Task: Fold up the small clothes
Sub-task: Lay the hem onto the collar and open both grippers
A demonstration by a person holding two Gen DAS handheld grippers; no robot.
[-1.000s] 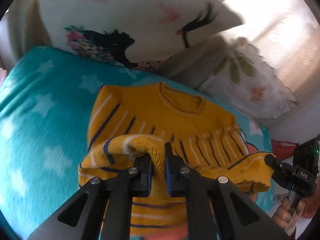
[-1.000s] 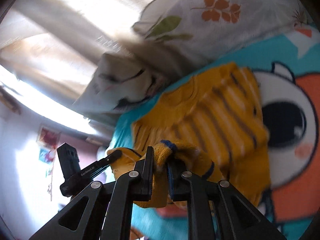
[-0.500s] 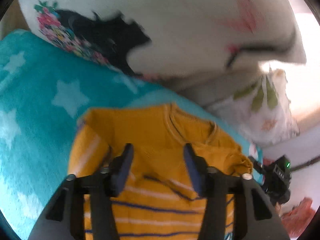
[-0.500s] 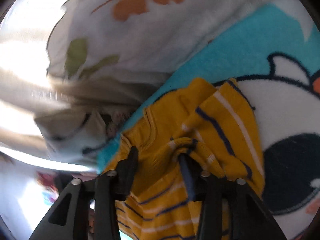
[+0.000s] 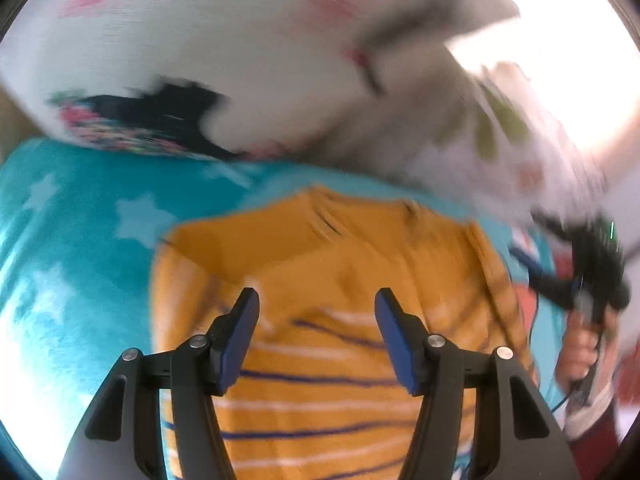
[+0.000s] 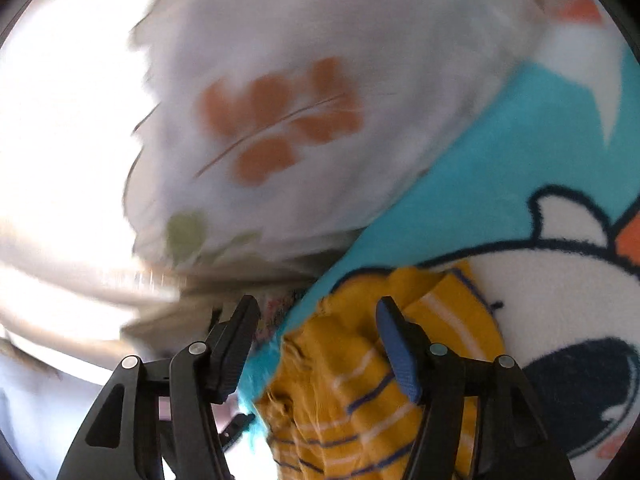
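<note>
Here, a yellow striped sweater (image 5: 320,320) spread on a teal cartoon blanket (image 5: 80,240), folded over itself, directly beneath and ahead of the left gripper (image 5: 316,304). Jaws of that gripper wide apart, holding nothing, blue-padded fingers (image 5: 240,328) hovering over the knit's plain upper part, just short of the neckline. Beyond the fingertips, a white pillow with a dark figure print (image 5: 200,80); farther right of it, a leaf-print pillow (image 5: 500,140), both blurred. Off to the left gripper's right, the right gripper (image 5: 592,272) in a bare hand (image 5: 580,352), past the garment's edge.

From the right wrist, the sweater (image 6: 360,380) bunched and rumpled under the right gripper (image 6: 316,312), jaws likewise spread, nothing between the pads; the right-hand finger over the knit, the left-hand one past the blanket's (image 6: 480,168) edge. Ahead and above, the leaf-print pillow (image 6: 280,120) with orange leaves. To the right, a cartoon face printed on the blanket.
</note>
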